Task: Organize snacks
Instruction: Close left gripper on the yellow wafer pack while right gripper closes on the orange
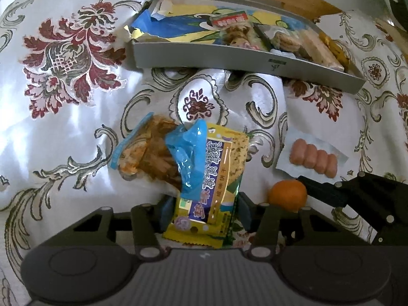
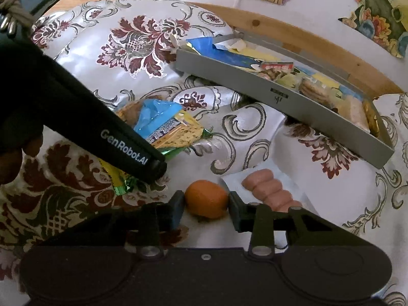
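A yellow biscuit packet (image 1: pixel 219 178) lies on the flowered cloth, and my left gripper (image 1: pixel 206 211) is shut on its lower sides, with the green edges curling up. From the right wrist view, the left gripper (image 2: pixel 153 165) sits over that packet (image 2: pixel 178 130). A clear bag of brown crisps with blue trim (image 1: pixel 148 153) rests partly under the packet's top. My right gripper (image 2: pixel 206 204) is shut on a small orange (image 2: pixel 206 199), with a pad touching each side. The orange (image 1: pixel 288 193) also shows beside the right gripper's finger (image 1: pixel 311 187). A pack of pink sausages (image 2: pixel 267 191) lies just right of it.
A grey tray (image 1: pixel 229 61) at the back holds several snacks: biscuits, bars and a red-labelled pack. It rests on the cloth near a wooden edge (image 2: pixel 306 40). The flowered cloth (image 1: pixel 71 58) is bare on the left. A hand (image 2: pixel 15 158) holds the left gripper's handle.
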The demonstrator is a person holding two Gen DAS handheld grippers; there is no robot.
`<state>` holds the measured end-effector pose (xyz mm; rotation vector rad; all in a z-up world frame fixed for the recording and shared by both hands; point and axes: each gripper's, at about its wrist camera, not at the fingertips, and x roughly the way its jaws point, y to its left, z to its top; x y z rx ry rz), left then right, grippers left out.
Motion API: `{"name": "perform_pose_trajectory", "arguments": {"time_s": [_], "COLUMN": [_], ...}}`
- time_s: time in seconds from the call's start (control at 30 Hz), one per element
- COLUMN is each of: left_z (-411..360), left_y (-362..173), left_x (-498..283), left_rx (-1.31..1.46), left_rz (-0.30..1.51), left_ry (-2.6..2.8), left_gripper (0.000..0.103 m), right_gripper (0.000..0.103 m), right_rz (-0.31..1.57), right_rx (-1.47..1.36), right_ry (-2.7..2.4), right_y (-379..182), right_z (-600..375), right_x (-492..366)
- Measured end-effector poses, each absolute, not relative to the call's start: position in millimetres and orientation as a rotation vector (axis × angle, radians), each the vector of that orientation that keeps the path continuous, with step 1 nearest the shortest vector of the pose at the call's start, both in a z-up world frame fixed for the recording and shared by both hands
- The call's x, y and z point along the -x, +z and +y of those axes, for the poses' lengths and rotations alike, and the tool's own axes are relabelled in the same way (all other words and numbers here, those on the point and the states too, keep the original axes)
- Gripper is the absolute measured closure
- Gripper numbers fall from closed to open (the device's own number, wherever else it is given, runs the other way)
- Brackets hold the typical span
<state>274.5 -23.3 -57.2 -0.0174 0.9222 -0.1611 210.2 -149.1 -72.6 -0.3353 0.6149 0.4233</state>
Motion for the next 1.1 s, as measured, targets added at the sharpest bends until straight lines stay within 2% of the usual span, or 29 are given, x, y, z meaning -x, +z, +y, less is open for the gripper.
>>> {"name": "perform_pose_trajectory", "arguments": {"time_s": [0.5,1.1], "left_z": [-28.1,-47.7], "left_y": [-42.7,-14.3], "left_x": [-243.1,-186.5], "left_rx": [0.063,0.031], "left_rz": [0.946,0.937], "left_ry": [-0.136,-0.134], "left_gripper": [0.05,0.053], "right_gripper": [0.064,0.064], "right_rz": [0.65,0.592], "right_rx": [0.297,0.287], "right_ry": [0.409,0.349], "right_y": [-55.6,-18.1], "right_z": [-156.6,-184.9], "right_x": [-190.0,-149.4]}}
